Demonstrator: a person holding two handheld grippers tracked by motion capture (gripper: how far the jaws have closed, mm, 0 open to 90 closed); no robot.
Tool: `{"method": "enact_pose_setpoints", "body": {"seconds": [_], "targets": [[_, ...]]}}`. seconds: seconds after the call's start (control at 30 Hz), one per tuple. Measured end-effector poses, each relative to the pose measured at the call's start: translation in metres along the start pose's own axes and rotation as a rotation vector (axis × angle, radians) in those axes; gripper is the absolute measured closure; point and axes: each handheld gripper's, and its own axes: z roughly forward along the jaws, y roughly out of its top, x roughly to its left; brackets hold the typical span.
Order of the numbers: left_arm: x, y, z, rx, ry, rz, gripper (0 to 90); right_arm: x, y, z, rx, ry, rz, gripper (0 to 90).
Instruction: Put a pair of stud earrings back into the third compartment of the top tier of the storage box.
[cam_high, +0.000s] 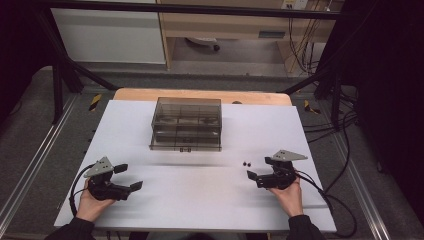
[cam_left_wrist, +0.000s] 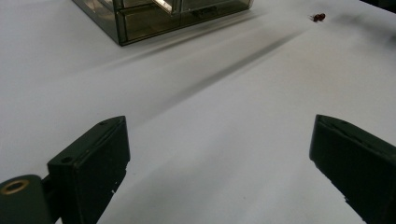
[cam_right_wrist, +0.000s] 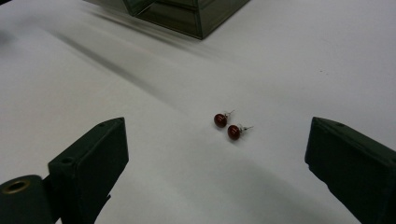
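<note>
Two small dark red stud earrings (cam_right_wrist: 227, 126) lie side by side on the white table top, seen as two dark dots (cam_high: 246, 163) in the high view. My right gripper (cam_high: 260, 168) is open just right of and below them, its jaws wide apart with nothing between them. In the right gripper view the earrings rest a little ahead of the jaws, between them. A smoky clear drawer box (cam_high: 186, 124) stands at the table's middle back. My left gripper (cam_high: 129, 176) is open at the front left, empty, far from the earrings (cam_left_wrist: 318, 17).
The white sheet (cam_high: 150, 200) covers most of a wooden table whose far edge (cam_high: 200, 95) shows behind the box. Cables trail from both grippers. Black frame bars and metal rails flank the table on both sides.
</note>
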Motion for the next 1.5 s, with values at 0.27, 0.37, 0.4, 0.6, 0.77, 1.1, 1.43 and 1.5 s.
{"method": "enact_pose_setpoints", "body": {"seconds": [0.27,0.37,0.4,0.6,0.77,1.1,1.43,1.5], "targets": [[0.0,0.0,0.0,0.002,0.002,0.0,5.1,-0.005,0.004,0.011,0.028,-0.052,0.01,19.3],[0.0,0.0,0.0,0.001,0.003,0.0,5.1,-0.007,0.005,0.016,0.032,-0.079,0.024,24.1],[0.0,0.0,0.0,0.001,0.003,0.0,5.1,-0.007,0.005,0.016,0.032,-0.079,0.024,24.1],[0.0,0.0,0.0,0.003,0.004,0.0,5.1,-0.01,0.007,0.023,0.049,-0.096,0.035,34.0],[0.0,0.0,0.001,0.008,0.004,-0.001,5.2,-0.011,0.007,0.029,0.063,-0.097,0.037,40.5],[0.0,0.0,0.001,0.009,0.006,-0.002,5.3,-0.009,0.008,0.038,0.098,-0.121,0.011,51.8],[0.0,0.0,0.002,0.011,0.004,-0.001,5.4,-0.01,0.007,0.042,0.111,-0.136,0.01,57.5],[0.0,0.0,0.001,0.01,0.003,-0.001,5.4,-0.01,0.006,0.042,0.115,-0.139,0.013,57.9]]}}
